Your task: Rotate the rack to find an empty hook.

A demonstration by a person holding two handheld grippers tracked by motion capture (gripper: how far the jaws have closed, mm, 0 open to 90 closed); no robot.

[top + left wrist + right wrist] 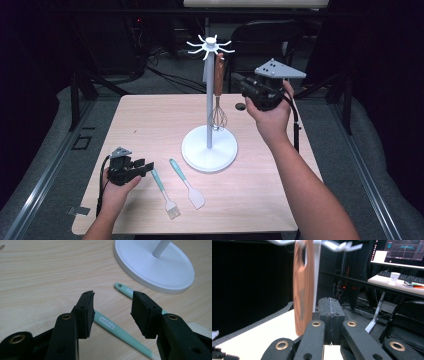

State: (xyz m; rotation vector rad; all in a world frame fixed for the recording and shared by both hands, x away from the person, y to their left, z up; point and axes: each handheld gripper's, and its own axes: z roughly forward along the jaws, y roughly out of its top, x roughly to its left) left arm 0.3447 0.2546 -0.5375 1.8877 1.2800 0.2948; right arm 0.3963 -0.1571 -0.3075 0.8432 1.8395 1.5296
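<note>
Between the left gripper's (112, 312) wide-open jaws lies the teal brush handle (117, 331), ungripped.

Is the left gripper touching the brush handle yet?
Cannot tell. In the left gripper view the left gripper stands open astride the teal brush handle, but whether its left pad meets the handle is unclear.

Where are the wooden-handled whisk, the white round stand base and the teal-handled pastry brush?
wooden-handled whisk (219, 75), high view, on its brown handle.
white round stand base (200, 155), high view, on bare base.
teal-handled pastry brush (115, 330), left gripper view, on its handle.
</note>
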